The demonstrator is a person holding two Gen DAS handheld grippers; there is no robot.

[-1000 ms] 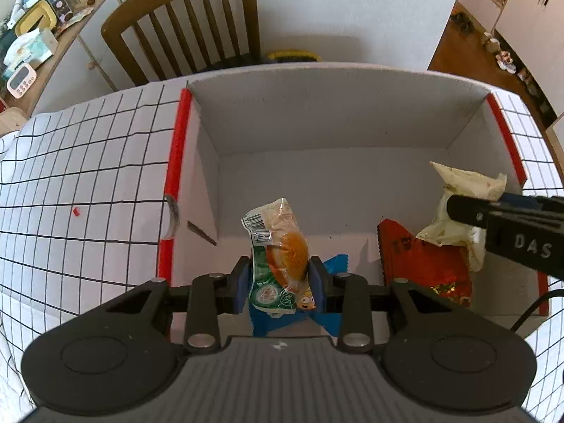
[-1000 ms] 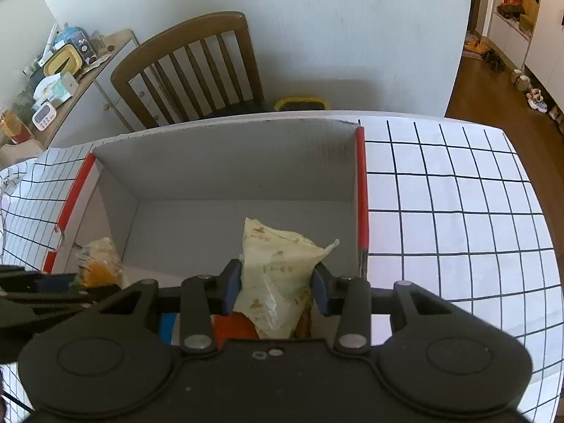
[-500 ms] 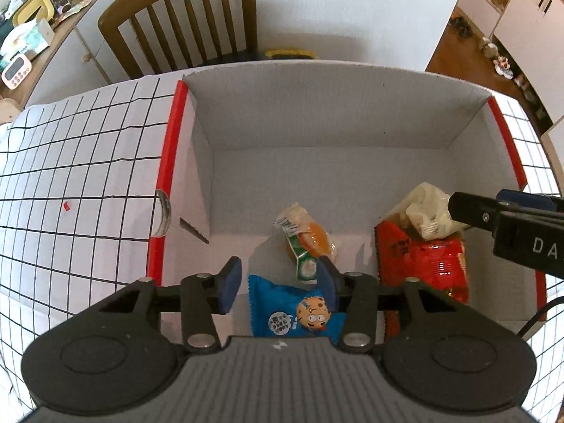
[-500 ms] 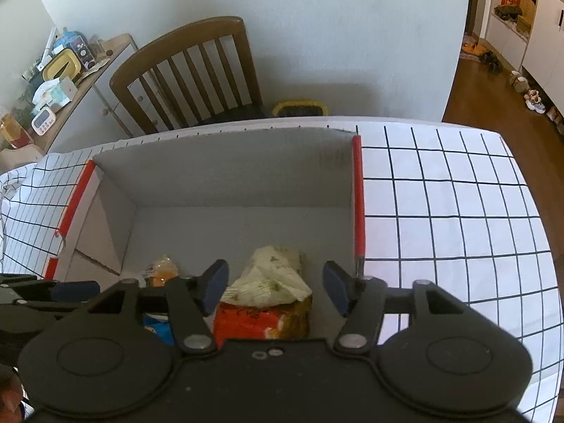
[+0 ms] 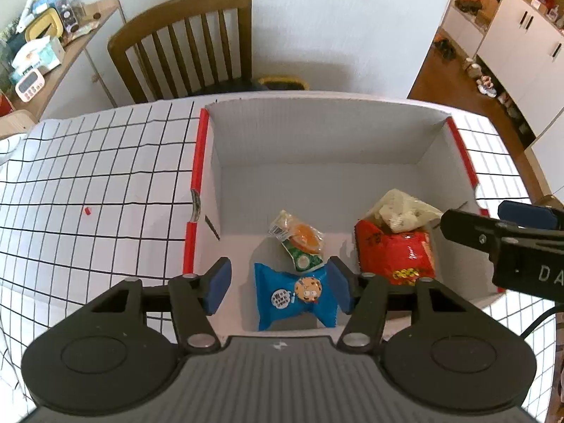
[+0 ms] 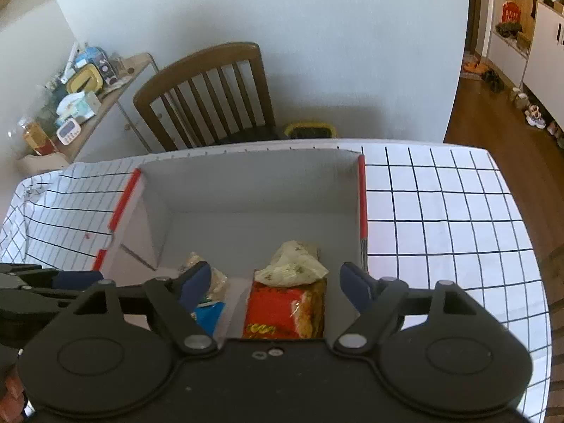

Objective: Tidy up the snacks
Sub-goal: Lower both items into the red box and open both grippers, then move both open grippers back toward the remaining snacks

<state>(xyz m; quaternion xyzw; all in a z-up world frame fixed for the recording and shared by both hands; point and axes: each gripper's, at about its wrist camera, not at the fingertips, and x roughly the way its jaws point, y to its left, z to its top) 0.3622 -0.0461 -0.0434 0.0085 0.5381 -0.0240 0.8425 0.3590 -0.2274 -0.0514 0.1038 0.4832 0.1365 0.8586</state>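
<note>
Both grippers empty, fingers apart: left gripper [image 5: 280,287] and right gripper [image 6: 275,285] above the box [image 5: 317,134]. Four snacks lie lower centre: blue pack [image 5: 294,296], orange pack [image 5: 299,243], red bag [image 5: 394,253] under pale bag [image 5: 402,208]. Chair [image 5: 187,42] behind. Only the right view shows the tablecloth [image 6: 440,211] at frame right

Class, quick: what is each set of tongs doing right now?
Left tongs: open, holding nothing.
Right tongs: open, holding nothing.
</note>
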